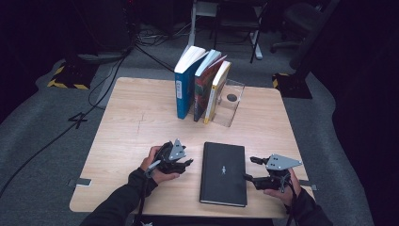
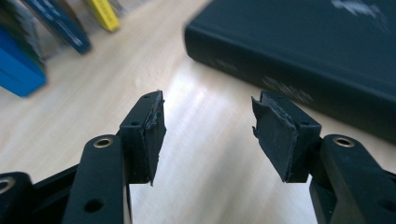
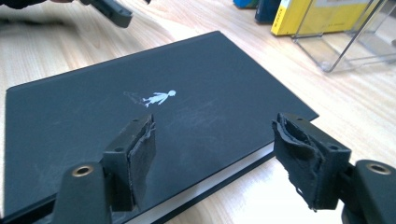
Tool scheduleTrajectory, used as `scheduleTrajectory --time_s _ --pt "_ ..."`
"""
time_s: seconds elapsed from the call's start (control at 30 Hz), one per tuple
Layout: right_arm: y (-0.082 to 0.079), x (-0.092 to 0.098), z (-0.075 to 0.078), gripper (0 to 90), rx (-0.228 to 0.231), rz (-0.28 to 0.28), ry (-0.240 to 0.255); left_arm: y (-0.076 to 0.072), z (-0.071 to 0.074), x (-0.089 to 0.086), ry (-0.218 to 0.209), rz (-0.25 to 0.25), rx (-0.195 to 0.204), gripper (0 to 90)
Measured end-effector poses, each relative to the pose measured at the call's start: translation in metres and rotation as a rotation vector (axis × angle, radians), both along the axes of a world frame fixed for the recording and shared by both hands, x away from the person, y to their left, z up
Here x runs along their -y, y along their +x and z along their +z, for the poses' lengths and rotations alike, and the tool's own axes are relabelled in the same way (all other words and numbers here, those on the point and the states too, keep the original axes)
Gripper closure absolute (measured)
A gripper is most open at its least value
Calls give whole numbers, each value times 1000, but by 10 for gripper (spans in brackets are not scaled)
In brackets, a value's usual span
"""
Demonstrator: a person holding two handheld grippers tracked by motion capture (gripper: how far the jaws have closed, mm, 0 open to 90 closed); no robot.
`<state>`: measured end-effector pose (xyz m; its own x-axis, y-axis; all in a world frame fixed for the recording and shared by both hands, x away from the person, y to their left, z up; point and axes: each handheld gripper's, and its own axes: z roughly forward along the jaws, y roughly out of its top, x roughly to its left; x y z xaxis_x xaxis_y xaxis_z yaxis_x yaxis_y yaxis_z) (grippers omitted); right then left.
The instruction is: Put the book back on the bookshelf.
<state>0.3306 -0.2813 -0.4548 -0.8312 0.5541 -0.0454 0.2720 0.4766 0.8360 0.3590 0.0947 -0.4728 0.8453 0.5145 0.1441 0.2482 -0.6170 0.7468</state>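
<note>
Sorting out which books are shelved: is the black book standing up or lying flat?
Lying flat: the black book rests closed, front cover up, on the table.

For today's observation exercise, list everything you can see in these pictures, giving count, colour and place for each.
Black book: one, black with a small white figure on its cover, flat on the near table between the grippers.
Standing books: four, blue, dark blue, multicoloured and yellow, leaning together at the far edge.
Clear bookend: one, transparent, right of the standing books.
Table: one, light wood.
Office chair: one, dark, far right on the floor.
Left gripper: one, black, open, left of the black book.
Right gripper: one, black, open, at the book's right edge.
</note>
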Motion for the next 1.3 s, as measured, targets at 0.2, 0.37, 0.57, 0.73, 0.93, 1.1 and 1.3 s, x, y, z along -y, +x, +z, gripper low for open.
scheduleTrajectory --time_s 0.2,0.37,0.57,0.73,0.93,1.1,1.3 --pt "-3 0 -2 282 -48 15 -25 -19 -9 -8 23 -43 -53 415" --pt "-4 0 -5 259 -94 24 -28 -30 -16 -10 17 -72 -95 404" --pt "-6 -1 -6 242 -130 27 -27 -36 -21 -9 47 -99 -109 394" --pt "-7 -2 -10 232 -171 32 -41 -34 -24 -10 25 -100 -131 356" --pt "-3 -5 -17 209 -234 52 -46 -31 -27 -10 14 -79 -140 299" --pt "8 -1 -24 130 -321 49 -13 -30 -29 -7 13 -73 -151 276" --pt "21 -3 -30 44 -393 79 -2 -25 -31 -2 -11 -75 -176 251"
